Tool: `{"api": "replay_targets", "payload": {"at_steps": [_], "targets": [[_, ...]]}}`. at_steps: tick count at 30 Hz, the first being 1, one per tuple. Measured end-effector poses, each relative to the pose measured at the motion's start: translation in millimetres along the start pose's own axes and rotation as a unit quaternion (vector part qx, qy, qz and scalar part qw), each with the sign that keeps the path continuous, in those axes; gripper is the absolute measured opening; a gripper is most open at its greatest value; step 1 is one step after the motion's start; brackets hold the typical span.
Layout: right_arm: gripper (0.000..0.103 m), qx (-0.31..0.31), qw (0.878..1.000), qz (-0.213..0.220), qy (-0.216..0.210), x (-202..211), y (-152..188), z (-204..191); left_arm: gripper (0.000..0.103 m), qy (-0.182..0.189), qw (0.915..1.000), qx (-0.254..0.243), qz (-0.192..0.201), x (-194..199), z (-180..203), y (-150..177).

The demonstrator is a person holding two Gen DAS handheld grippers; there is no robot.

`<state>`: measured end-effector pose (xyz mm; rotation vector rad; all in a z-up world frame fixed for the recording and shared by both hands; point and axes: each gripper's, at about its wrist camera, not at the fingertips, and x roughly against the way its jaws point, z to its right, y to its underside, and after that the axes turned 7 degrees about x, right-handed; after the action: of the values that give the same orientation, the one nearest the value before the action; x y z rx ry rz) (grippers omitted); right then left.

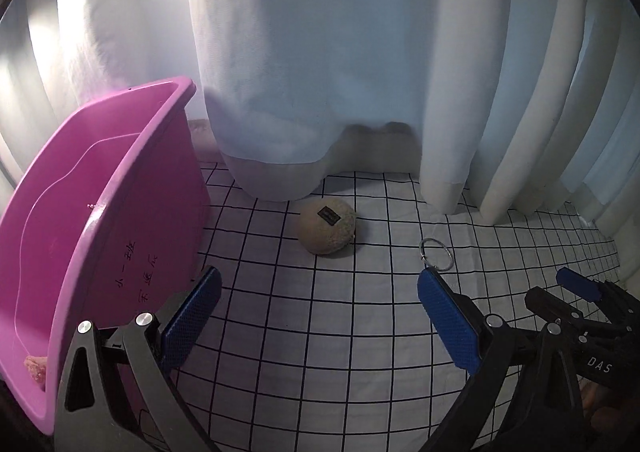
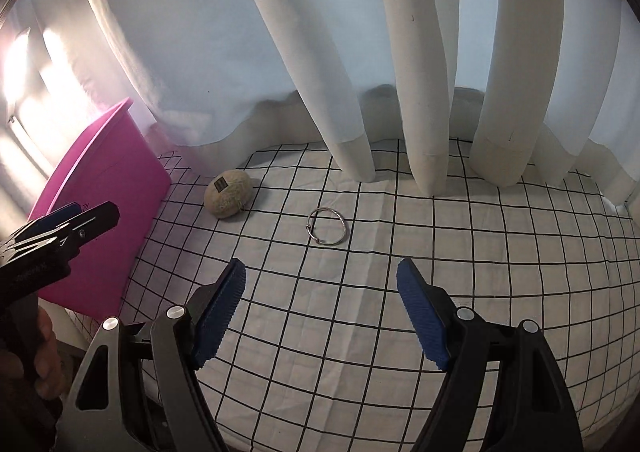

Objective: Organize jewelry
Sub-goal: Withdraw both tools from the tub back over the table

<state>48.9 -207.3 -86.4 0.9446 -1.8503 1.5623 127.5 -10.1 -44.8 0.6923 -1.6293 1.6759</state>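
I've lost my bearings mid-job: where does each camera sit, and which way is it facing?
Left wrist: on the left gripper, angled down at the gridded cloth, pink bin close left; right gripper shows at right.
Right wrist: on the right gripper, aimed at the metal bangle; left gripper and fingers at left.
Shared: bangle, felt ball, bin, curtain.

White curtains (image 2: 432, 71) hanging onto a black-gridded white cloth (image 2: 360, 312) at its far edge.
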Motion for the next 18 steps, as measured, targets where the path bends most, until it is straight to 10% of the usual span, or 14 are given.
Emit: {"api": "replay_targets", "payload": {"at_steps": [18], "targets": [[0.075,0.013,1.000,-0.020,0.001,-109,7,-6,0.097,-0.019,0.9997,-0.009,-0.012,-130,-6,9]]}}
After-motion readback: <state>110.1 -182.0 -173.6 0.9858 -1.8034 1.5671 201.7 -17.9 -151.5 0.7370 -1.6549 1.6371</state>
